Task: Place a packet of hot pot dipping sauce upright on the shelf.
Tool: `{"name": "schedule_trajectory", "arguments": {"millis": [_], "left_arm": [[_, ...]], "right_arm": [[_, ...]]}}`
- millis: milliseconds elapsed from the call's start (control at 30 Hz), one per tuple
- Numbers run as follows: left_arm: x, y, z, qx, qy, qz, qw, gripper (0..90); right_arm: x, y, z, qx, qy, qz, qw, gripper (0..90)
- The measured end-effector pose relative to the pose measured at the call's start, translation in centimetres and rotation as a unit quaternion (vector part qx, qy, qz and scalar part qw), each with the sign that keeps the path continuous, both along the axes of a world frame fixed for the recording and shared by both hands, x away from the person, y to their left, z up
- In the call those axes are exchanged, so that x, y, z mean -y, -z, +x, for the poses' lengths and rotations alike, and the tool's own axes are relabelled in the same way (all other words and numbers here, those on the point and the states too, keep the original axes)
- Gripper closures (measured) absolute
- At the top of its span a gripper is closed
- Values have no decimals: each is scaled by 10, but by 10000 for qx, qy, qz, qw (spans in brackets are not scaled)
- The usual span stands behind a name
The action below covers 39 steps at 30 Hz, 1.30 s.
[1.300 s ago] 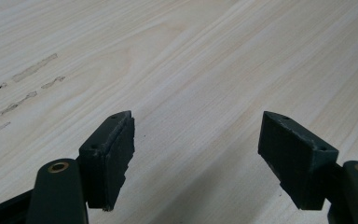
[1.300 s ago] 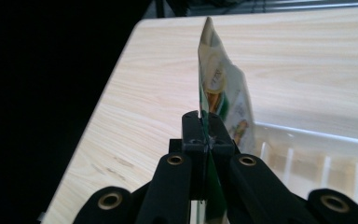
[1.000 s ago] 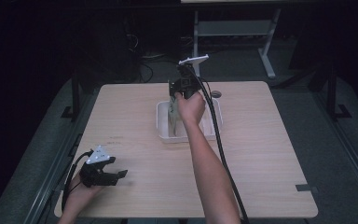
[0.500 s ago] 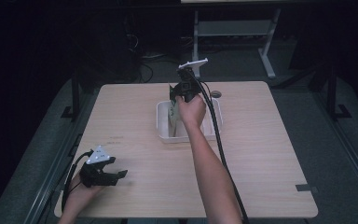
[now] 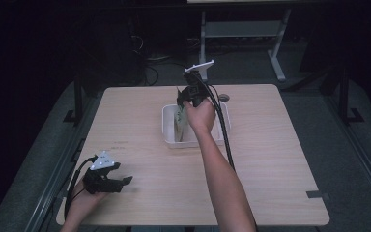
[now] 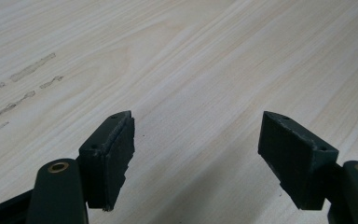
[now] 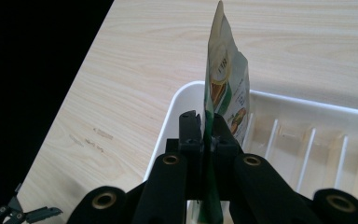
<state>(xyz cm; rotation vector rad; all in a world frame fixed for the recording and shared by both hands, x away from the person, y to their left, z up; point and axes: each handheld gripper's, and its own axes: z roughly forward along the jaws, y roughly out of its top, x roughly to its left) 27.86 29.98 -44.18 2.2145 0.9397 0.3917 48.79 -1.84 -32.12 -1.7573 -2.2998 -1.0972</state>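
Note:
A green and cream snack pouch (image 7: 223, 88) stands on edge in a white ribbed tray (image 7: 307, 106) at the middle of the table. My right gripper (image 7: 205, 123) is shut on the pouch's lower edge; its jaws have just been opening slightly, with the pouch still pinched between the pads. In the high view the right gripper (image 5: 186, 99) hangs over the tray (image 5: 171, 141), pouch (image 5: 179, 121) below it. My left gripper (image 5: 123, 182) rests near the table's front left corner. Its jaws (image 6: 198, 140) stand wide apart over bare wood, nothing between them.
The light wooden table (image 5: 270, 159) has dark floor around it. A small dark round thing (image 5: 223, 97) lies just behind the tray. A black cable (image 5: 224, 135) trails from the right gripper along the forearm. Faint scuff marks (image 6: 23, 88) mark the wood at left.
The right gripper and pouch have barely shifted over the tray. The left hand has stayed where it was.

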Motion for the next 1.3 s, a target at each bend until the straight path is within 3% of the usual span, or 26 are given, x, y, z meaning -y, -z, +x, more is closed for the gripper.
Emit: {"name": "schedule_trajectory", "arguments": {"millis": [467,1300], "left_arm": [[0,0,0,2,3,25,10000,264],[1,1,0,-19,-7,32,10000,263]], "right_arm": [[2,-5,-3,-5,-138,-172,9998,797],[17,-19,-12,65,-368,-172,9992,744]]}}
